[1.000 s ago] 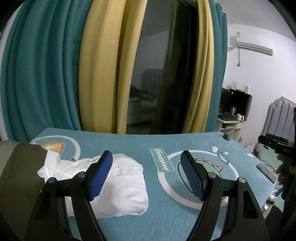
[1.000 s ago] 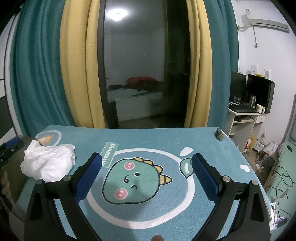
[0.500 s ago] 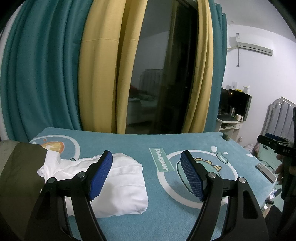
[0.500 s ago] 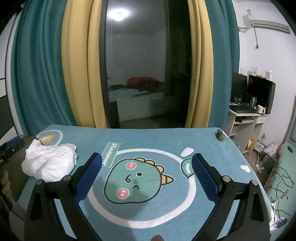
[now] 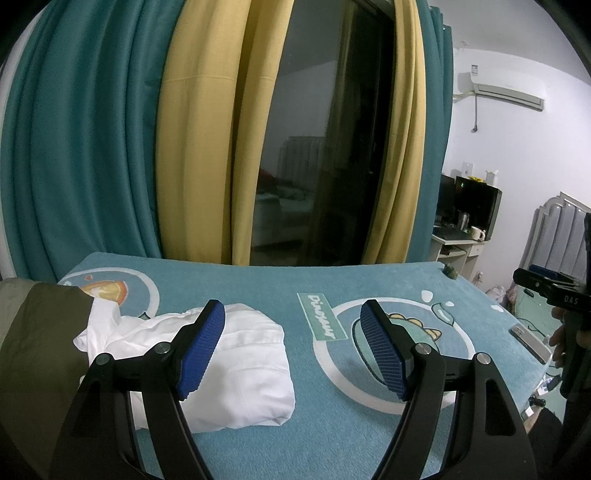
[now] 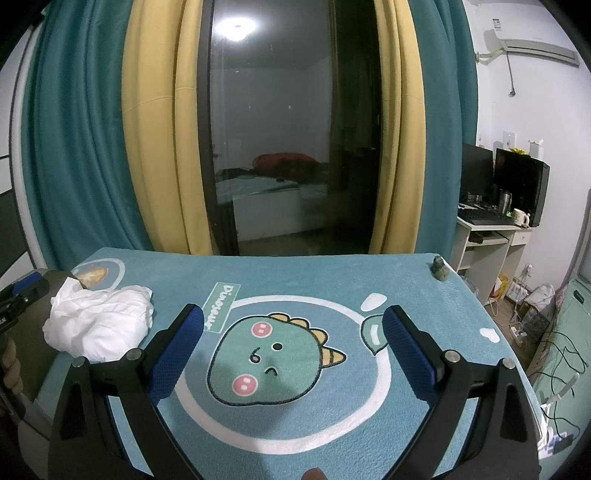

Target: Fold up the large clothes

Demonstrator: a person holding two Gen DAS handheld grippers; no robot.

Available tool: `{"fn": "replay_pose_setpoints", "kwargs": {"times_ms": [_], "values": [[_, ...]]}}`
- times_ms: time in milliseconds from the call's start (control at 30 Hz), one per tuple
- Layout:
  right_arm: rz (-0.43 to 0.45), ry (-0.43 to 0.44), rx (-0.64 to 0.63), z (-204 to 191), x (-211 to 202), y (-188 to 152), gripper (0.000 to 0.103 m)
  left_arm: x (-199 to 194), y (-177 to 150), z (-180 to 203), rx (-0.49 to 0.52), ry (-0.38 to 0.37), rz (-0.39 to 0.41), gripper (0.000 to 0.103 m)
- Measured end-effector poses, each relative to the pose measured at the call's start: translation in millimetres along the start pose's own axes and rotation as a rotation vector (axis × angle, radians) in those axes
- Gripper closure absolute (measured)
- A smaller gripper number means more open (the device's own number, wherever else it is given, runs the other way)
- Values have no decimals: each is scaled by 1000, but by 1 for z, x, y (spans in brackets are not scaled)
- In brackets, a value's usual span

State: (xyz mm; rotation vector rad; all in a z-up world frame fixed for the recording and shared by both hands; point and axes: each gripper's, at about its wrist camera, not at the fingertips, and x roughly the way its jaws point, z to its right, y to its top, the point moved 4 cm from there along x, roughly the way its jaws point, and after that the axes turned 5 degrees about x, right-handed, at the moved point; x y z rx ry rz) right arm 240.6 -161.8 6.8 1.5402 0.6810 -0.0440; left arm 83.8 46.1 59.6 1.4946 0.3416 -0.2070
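Nothing moved — phone (image 5: 529, 340) shows only beside left gripper (image 5: 291, 350).

Cool, even indoor light from a round ceiling lamp, seen as a glaring reflection (image 6: 236, 27) in the dark glass sliding door (image 6: 280, 147), renders both fisheye views sharp at centre, with soft shadows on the teal dinosaur-print mat (image 6: 332, 280), curved bowed teal-and-yellow curtains (image 5: 110, 129), and black vignetted corners.
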Motion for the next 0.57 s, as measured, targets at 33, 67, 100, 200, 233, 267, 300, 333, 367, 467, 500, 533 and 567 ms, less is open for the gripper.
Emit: {"fn": "replay_pose_setpoints", "kwargs": {"times_ms": [33,67,100,200,233,267,300,333,367,467,500,533,567], "values": [[-1,0,0,0,0,0,6,0,0,0,-1,0,0,24],[0,0,0,0,0,0,6,0,0,0,-1,1,-1,24],[1,1,-1,0,0,0,6,0,0,0,-1,1,-1,24],[0,0,0,0,0,0,6,0,0,0,-1,1,-4,24],[0,0,0,0,0,0,6,0,0,0,-1,-1,-5,24],[0,-2,-2,0,0,0,6,1,-1,0,-4,-2,-8,24],[-2,-5,-4,0,0,-1,6,1,-1,0,-5,-3,-10,24],[-4,-9,-6,0,0,-1,6,1,-1,0,-6,-6,-12,24],[-7,-13,-5,0,0,-1,6,1,-1,0,-7,-7,-16,24],[-14,-24,-1,2,0,-1,6,0,-1,1,-5,-17,-19,24],[-17,-28,0,3,1,-1,6,0,-1,3,-4,-20,-20,24],[-19,-32,1,4,1,-1,6,-1,-1,4,-2,-21,-21,24],[-20,-39,-1,5,2,-1,6,-1,-1,5,-1,-22,-24,24]]}}
